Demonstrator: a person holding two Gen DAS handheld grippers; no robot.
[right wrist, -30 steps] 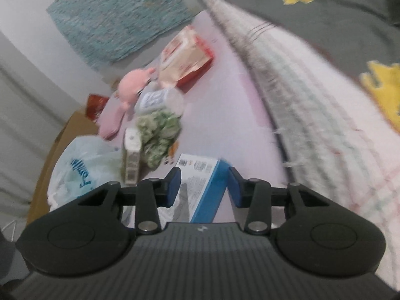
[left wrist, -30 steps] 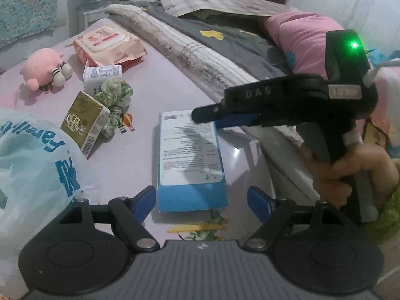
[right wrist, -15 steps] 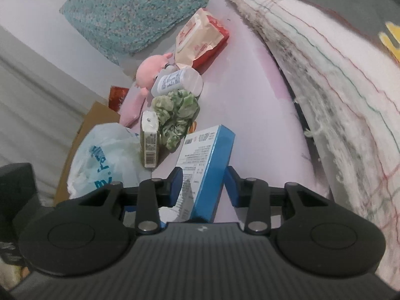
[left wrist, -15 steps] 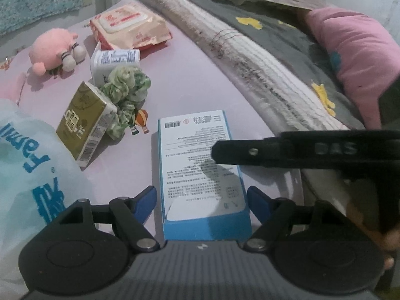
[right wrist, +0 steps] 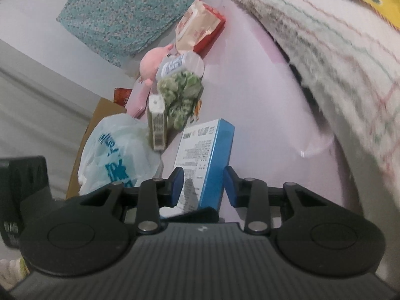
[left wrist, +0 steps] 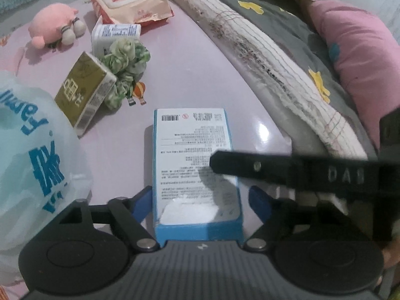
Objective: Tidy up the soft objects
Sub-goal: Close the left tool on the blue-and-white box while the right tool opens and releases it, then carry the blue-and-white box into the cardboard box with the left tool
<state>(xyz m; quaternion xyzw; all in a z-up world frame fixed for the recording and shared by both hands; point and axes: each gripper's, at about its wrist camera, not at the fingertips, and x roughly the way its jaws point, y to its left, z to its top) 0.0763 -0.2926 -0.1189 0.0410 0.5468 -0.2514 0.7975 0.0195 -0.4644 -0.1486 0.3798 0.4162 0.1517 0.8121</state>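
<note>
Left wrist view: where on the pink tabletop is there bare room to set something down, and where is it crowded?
Bare pink tabletop runs between the green scrunchie and the folded blanket edge, from the wipes pack down to the blue box. The left side is crowded: plush, white carton, gold carton and plastic bag.

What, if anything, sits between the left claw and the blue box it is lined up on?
Nothing visible does. The blue box already lies between the left claw's opening jaws on the pink table, neither pad pressing it. The right claw reaches over it from the side, straddling it too, but does not block the left claw's jaws.
</note>
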